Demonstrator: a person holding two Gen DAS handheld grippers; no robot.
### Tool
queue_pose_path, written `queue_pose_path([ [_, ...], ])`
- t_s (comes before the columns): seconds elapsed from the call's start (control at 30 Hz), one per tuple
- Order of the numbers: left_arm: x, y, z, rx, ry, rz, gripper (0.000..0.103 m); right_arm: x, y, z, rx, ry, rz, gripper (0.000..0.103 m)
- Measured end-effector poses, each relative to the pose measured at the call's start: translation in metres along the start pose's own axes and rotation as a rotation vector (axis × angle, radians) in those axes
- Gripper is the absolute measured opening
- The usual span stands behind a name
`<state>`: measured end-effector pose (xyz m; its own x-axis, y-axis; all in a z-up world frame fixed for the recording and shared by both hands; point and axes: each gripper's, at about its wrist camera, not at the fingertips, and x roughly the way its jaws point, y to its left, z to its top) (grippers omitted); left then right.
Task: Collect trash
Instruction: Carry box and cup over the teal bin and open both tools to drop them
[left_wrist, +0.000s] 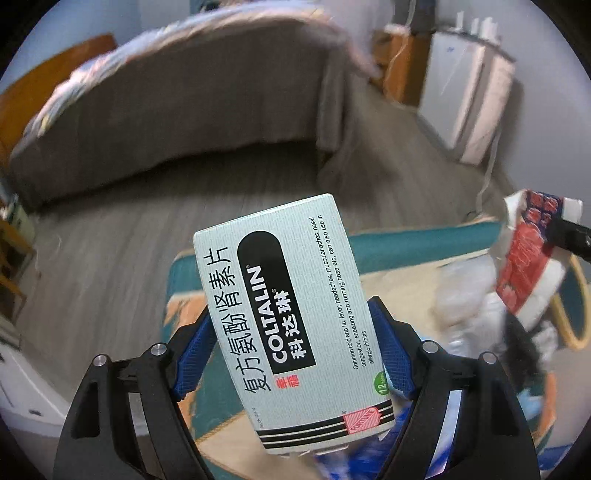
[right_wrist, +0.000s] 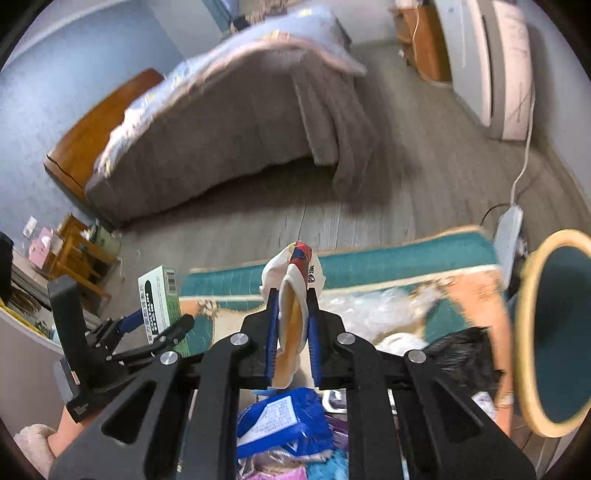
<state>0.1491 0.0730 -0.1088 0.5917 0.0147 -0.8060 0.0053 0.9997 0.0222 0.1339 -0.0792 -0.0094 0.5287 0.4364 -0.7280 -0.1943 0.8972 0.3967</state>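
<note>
Overhead, both grippers are hanging above a teal rug (right_wrist: 388, 264) on grey flooring, one bed (right_wrist: 229, 144) behind. Left gripper (left_wrist: 295, 354) is clamping one Coltalin box (left_wrist: 295, 321); right gripper (right_wrist: 291, 332) is pinching one crumpled wrapper (right_wrist: 293, 291).

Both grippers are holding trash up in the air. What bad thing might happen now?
The left gripper pinches only the lower part of the pale green Coltalin medicine box, so the tilted box might twist or slip out. The right gripper squeezes a crumpled white and red paper wrapper; soft paper could slide free. Either piece would probably land back among the trash on the teal and orange rug.
</note>
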Motion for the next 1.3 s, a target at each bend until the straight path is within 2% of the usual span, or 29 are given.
queue_pose_path([
  [0.13,-0.04,-0.052,0.002,0.117,-0.091,-0.051,0.08,-0.053,-0.032,0.008,0.044,-0.08,-0.039,0.013],
  [0.23,-0.067,-0.098,-0.004,0.202,-0.136,-0.112,0.08,-0.094,-0.072,0.009,0.09,-0.14,-0.127,0.013],
  [0.47,-0.099,-0.202,-0.027,0.331,-0.151,-0.258,0.08,-0.156,-0.161,-0.01,0.161,-0.192,-0.326,0.013],
  [0.63,-0.097,-0.268,-0.025,0.357,-0.135,-0.353,0.08,-0.169,-0.214,-0.023,0.229,-0.186,-0.413,0.014],
  [0.7,-0.101,-0.27,-0.021,0.334,-0.105,-0.402,0.08,-0.169,-0.234,-0.028,0.258,-0.177,-0.44,0.014],
  [0.9,-0.084,-0.266,-0.016,0.303,-0.018,-0.465,0.08,-0.16,-0.27,-0.044,0.359,-0.146,-0.466,0.014],
  [0.97,-0.081,-0.267,-0.01,0.312,-0.016,-0.48,0.08,-0.158,-0.277,-0.047,0.379,-0.14,-0.464,0.014],
  [1.1,-0.067,-0.295,0.003,0.348,-0.043,-0.496,0.081,-0.157,-0.285,-0.049,0.412,-0.154,-0.446,0.016],
  [1.17,-0.068,-0.298,0.005,0.358,-0.054,-0.5,0.086,-0.159,-0.286,-0.05,0.417,-0.159,-0.449,0.021],
  [1.23,-0.068,-0.3,0.011,0.359,-0.079,-0.496,0.092,-0.16,-0.288,-0.05,0.411,-0.165,-0.459,0.036],
  [1.3,-0.068,-0.296,0.014,0.356,-0.089,-0.495,0.093,-0.16,-0.287,-0.049,0.405,-0.17,-0.468,0.047],
])
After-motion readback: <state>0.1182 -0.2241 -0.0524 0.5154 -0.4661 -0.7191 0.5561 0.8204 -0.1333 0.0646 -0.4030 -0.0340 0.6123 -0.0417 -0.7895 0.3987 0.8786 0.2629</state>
